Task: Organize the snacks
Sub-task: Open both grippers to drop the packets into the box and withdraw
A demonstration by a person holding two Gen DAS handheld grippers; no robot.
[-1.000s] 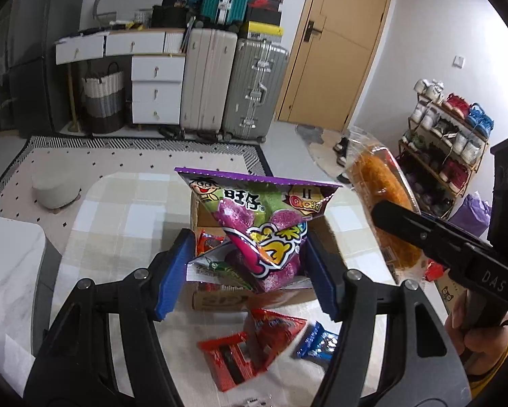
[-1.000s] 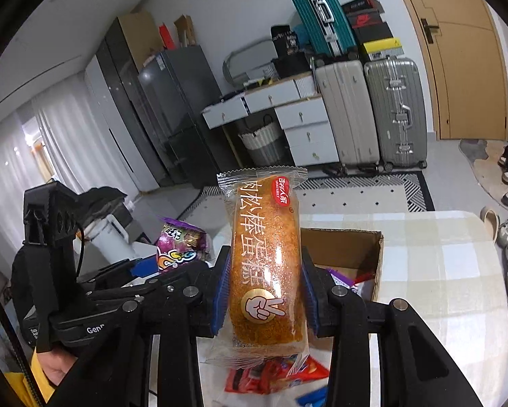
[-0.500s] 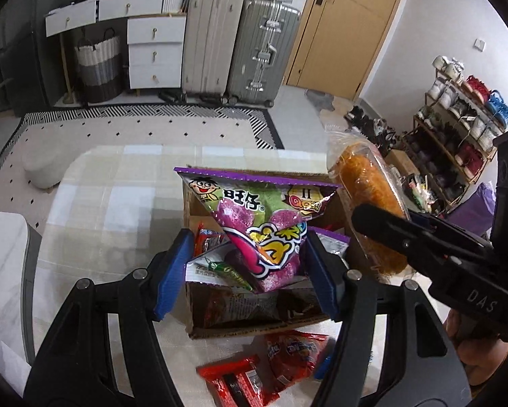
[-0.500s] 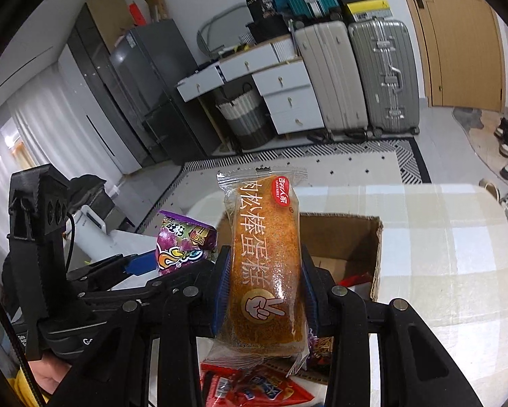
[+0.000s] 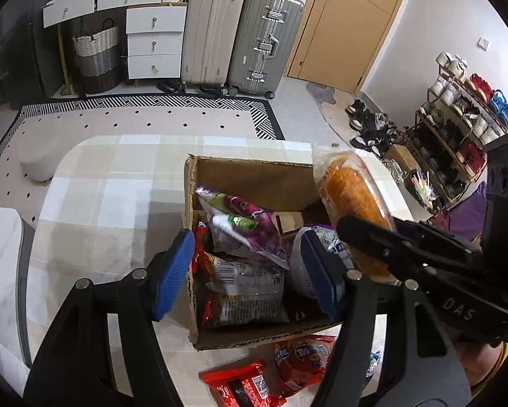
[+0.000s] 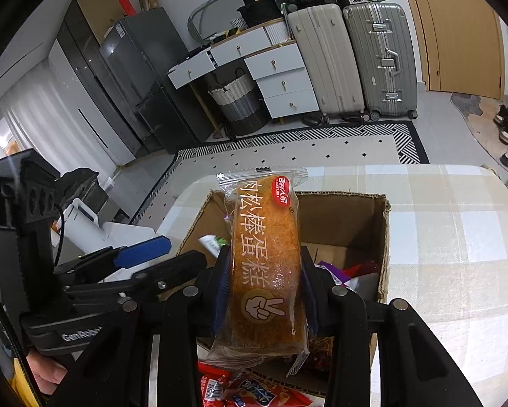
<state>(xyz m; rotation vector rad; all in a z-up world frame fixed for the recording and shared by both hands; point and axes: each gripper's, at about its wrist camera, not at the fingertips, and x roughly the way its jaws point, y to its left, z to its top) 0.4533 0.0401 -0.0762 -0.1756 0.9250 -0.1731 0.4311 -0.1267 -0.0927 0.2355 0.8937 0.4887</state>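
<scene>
**Cake held over the snack box, purple bag inside**

The right gripper (image 6: 263,291) is clenched on the wrapped meat-floss cake (image 6: 266,257), upright between its blue pads, above the near right part of the open cardboard box (image 5: 254,176) on the checked tablecloth (image 5: 94,196). The left gripper (image 5: 250,268) hangs over the box with its jaws apart and nothing between them. The purple snack bag (image 5: 243,224) lies tilted inside the box, on top of other packets. Red snack packets (image 5: 254,381) lie on the cloth just in front of the box's near wall. Suitcases (image 5: 240,34) and a drawer unit (image 5: 152,34) stand across the room
</scene>
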